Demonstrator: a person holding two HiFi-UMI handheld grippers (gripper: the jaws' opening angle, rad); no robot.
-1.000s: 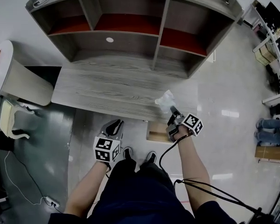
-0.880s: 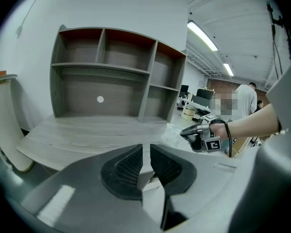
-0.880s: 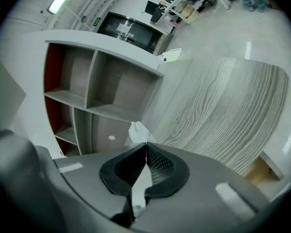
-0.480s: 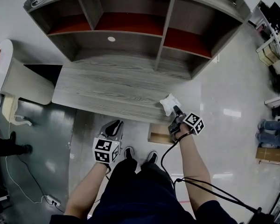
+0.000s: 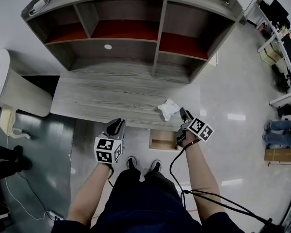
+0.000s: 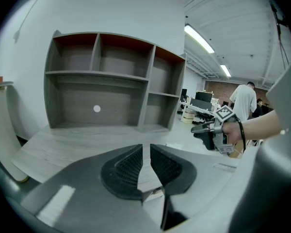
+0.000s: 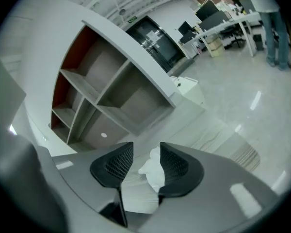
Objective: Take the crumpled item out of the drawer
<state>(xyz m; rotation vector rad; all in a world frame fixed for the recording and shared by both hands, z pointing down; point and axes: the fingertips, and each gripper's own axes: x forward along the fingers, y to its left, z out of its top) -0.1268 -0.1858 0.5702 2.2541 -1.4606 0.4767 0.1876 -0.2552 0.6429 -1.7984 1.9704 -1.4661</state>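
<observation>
The crumpled white item (image 5: 168, 109) lies on the grey wooden desk top (image 5: 102, 98), close to its front edge. My right gripper (image 5: 184, 114) sits just to its right, and its jaws are opening. In the right gripper view the crumpled item (image 7: 153, 171) shows between and beyond the spread pads (image 7: 117, 163) without being pressed. The small wooden drawer (image 5: 164, 141) stands pulled out below the desk edge, under that gripper. My left gripper (image 5: 115, 127) hovers at the desk's front edge further left, its jaws (image 6: 146, 149) nearly together with nothing between them.
A grey hutch (image 5: 131, 28) with red-backed compartments stands at the rear of the desk. A white rounded piece of furniture (image 5: 9, 86) is at the left. Office desks and boxes (image 5: 281, 57) line the right side. A cable (image 5: 208, 198) trails from my right arm.
The right gripper opened and let go of the crumpled item, which now rests on the desk; the gripper has drawn back a little. The left gripper has barely moved.
</observation>
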